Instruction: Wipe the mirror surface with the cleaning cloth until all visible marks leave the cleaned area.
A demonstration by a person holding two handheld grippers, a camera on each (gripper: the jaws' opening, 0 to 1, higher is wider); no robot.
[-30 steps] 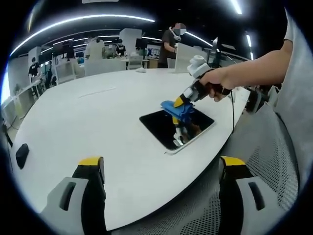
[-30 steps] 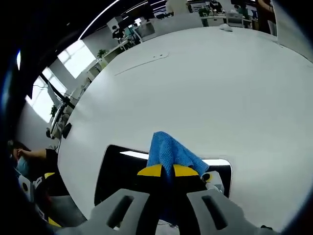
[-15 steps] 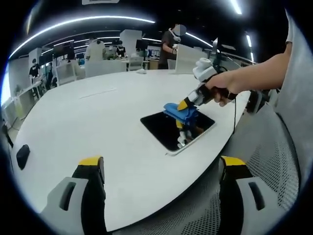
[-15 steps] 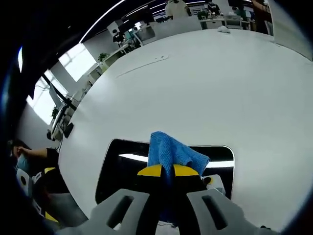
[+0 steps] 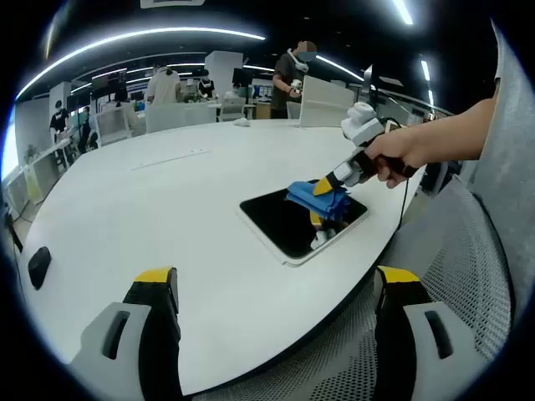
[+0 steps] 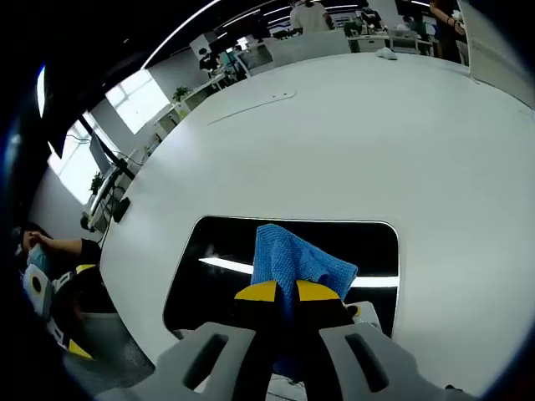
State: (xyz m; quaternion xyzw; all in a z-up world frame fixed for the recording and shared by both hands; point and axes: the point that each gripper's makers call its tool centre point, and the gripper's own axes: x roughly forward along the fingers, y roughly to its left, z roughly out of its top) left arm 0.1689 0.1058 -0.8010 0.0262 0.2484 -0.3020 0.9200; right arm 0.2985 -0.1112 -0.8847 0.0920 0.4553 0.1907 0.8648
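Only leftward: hand point(image 5: 399, 154) over cloth point(image 5: 318, 197).

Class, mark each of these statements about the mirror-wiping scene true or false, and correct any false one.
1. The right tongs are shut on the blue cloth. True.
2. The cloth is on the mirror. True.
3. The left tongs hold a second cloth. False: they are open and hold nothing.
4. The mirror stands upright against a wall. False: it lies flat on the white table.
5. A hand grips the right tongs' handle. True.
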